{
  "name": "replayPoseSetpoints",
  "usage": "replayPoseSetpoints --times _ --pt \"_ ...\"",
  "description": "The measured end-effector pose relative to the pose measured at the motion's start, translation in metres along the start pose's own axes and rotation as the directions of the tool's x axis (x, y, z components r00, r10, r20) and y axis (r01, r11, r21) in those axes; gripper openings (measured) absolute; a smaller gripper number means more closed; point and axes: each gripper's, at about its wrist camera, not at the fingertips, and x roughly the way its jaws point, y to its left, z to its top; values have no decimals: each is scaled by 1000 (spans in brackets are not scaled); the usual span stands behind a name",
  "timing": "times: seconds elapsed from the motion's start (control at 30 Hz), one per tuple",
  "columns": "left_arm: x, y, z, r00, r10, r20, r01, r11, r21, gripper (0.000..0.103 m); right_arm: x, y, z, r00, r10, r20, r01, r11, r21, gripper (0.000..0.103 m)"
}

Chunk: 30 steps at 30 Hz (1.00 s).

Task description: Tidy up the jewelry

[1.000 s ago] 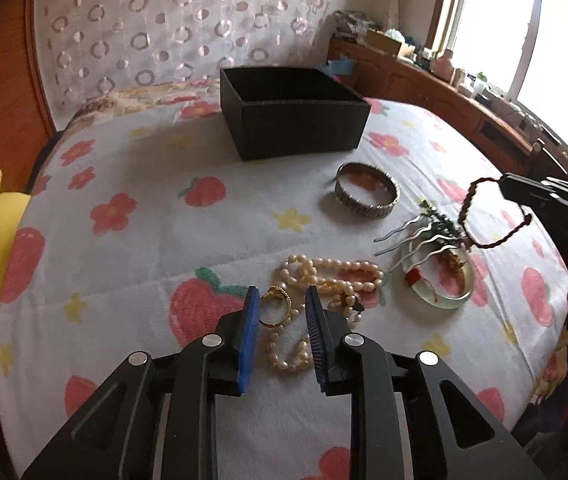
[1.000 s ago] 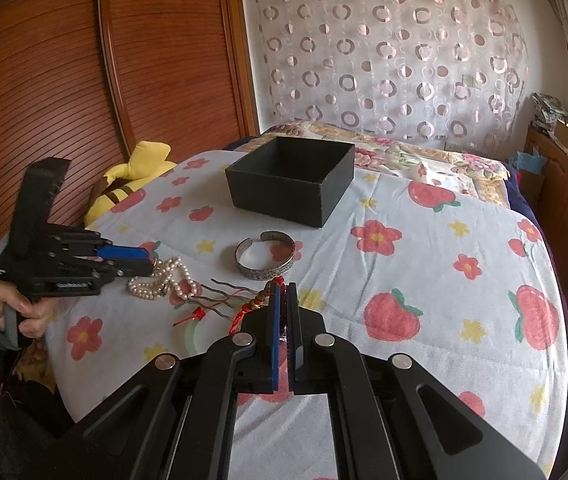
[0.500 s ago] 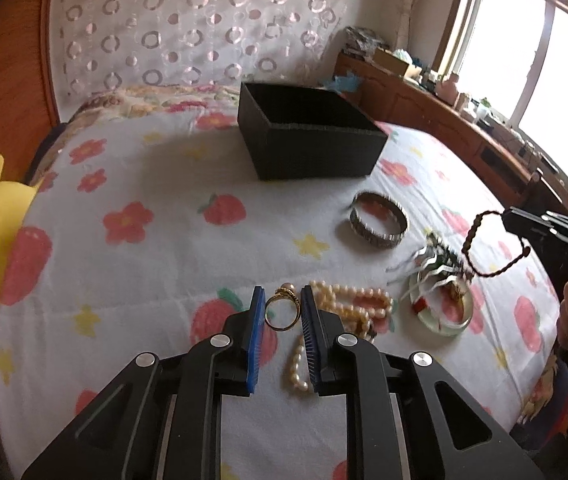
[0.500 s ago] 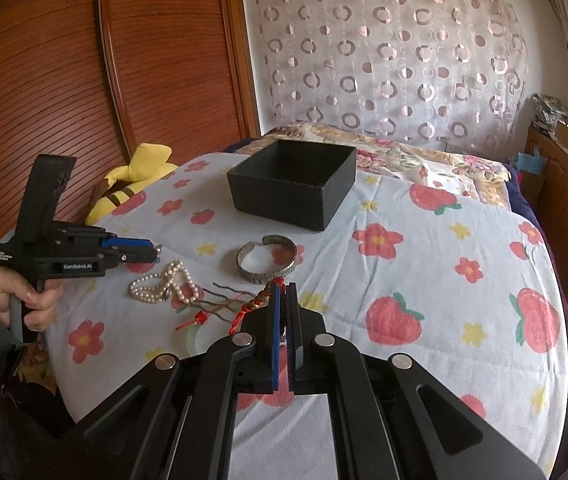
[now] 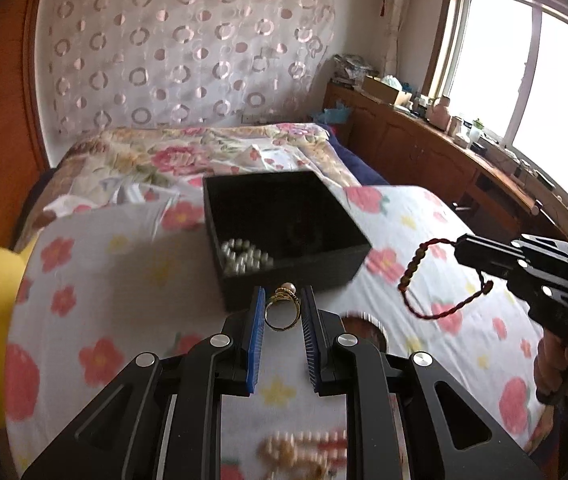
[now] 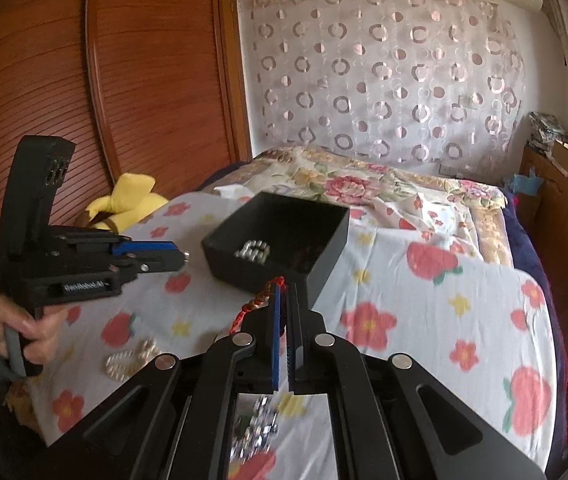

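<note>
Two pairs of tongs each carry one piece toward the same black box (image 5: 284,216). Nearest the left wrist camera, the left tongs (image 5: 281,316) are clenched on a gold ring (image 5: 281,312) with a pearl on top, held upright between the blue pads so it cannot roll away, just short of the box's near wall. The right tongs (image 6: 282,300) are pinched tight on a dark red cord bracelet (image 5: 440,280), which dangles as an open loop beside the box's right corner. Below them, blurred on the flowered bedspread (image 5: 95,288), lie a pearl necklace (image 5: 304,448) and a metal bangle (image 5: 368,322), not yet collected. Inside the box, some pale beads (image 5: 243,260) already rest against the near-left wall. Its raised wall is the one obstacle, so both pieces probably need lifting over it. Further off stand a yellow plush toy (image 6: 123,200) and a wooden cabinet (image 5: 424,148).
</note>
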Motion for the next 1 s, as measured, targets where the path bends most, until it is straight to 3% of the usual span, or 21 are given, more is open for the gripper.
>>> replayPoseSetpoints --times 0.47,0.53,0.8,0.93,1.0 --pt "43 12 39 997 77 -3 -77 997 -2 18 55 -14 41 1000 -12 -22 13 1000 28 3" --pt "39 16 38 997 74 4 -73 997 -14 30 65 -14 44 999 -20 -34 21 999 26 3" --pt "16 20 22 995 99 22 -99 995 -7 46 93 -15 44 996 -49 -73 51 998 32 6" --pt "5 24 9 994 108 11 -108 994 -4 47 95 -16 44 996 -48 -78 51 998 36 21" --pt "0 25 -1 995 98 6 -98 995 -10 50 93 -16 42 995 -55 -80 57 998 22 23"
